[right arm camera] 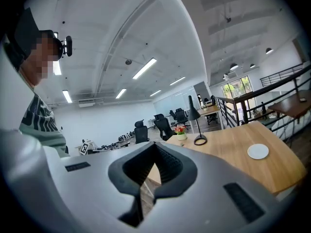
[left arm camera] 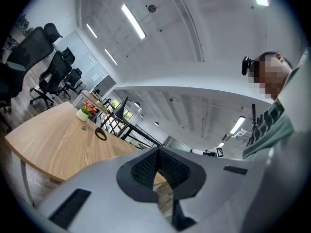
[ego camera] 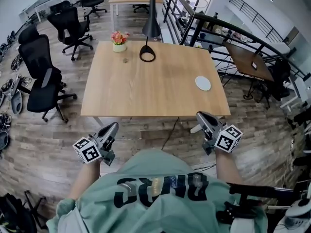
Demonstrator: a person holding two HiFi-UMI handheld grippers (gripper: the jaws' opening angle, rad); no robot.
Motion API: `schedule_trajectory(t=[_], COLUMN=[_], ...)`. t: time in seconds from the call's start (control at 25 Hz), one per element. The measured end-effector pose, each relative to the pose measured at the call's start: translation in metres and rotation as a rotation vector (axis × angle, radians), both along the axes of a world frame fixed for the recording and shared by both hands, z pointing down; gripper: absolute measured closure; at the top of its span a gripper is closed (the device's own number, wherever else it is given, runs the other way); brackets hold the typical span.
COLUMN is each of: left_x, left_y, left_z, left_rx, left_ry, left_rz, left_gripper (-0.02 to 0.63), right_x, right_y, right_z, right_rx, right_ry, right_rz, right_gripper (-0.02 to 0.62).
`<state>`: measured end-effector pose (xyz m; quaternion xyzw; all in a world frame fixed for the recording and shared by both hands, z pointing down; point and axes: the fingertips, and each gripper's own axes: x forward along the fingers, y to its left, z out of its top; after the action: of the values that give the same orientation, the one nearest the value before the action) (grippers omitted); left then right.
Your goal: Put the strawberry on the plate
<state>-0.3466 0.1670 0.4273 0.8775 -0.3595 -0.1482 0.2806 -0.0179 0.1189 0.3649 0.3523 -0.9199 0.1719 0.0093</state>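
Observation:
A small white plate [ego camera: 202, 83] [right arm camera: 258, 151] lies near the right edge of the wooden table [ego camera: 155, 89]. A tiny object [ego camera: 125, 60] [left arm camera: 83, 128] lies on the table beside the flower pot [ego camera: 119, 40]; it is too small to tell whether it is the strawberry. My left gripper [ego camera: 111, 128] [left arm camera: 158, 152] hangs in front of the table's near edge, left of my body, its jaws shut and empty. My right gripper [ego camera: 201, 115] [right arm camera: 154, 144] hovers at the near right corner, with jaws closed and nothing between them. Both point level towards the table.
A black desk lamp [ego camera: 150, 30] [right arm camera: 197, 125] stands at the table's far middle, its ring base [left arm camera: 100, 134] beside the pot [right arm camera: 181, 132]. Black office chairs [ego camera: 43, 81] stand on the left. A railing [ego camera: 228, 28] and another table [ego camera: 248, 59] are on the right.

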Motion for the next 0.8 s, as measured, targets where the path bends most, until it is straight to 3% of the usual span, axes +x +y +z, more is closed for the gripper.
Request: schedule_trajectory(t=[0.4, 0.6, 0.8], left_x=[0.020, 0.068, 0.143], left_y=[-0.024, -0.052, -0.067], left_z=[0.006, -0.010, -0.022], left_rx=[-0.019, 0.004, 0.020], left_ry=[-0.046, -0.051, -0.073], left_rz=[-0.054, -0.138, -0.165], left_gripper=[0.603, 0.603, 0.603], right_x=[0.020, 0.063, 0.128], right_y=[-0.044, -0.087, -0.121], right_z=[0.021, 0.017, 0.007], right_rx=[-0.016, 0.012, 0.036], right_ry=[-0.039, -0.062, -0.103], right_rz=[-0.058, -0.143, -0.190], right_gripper=[0.590, 0.590, 0.589])
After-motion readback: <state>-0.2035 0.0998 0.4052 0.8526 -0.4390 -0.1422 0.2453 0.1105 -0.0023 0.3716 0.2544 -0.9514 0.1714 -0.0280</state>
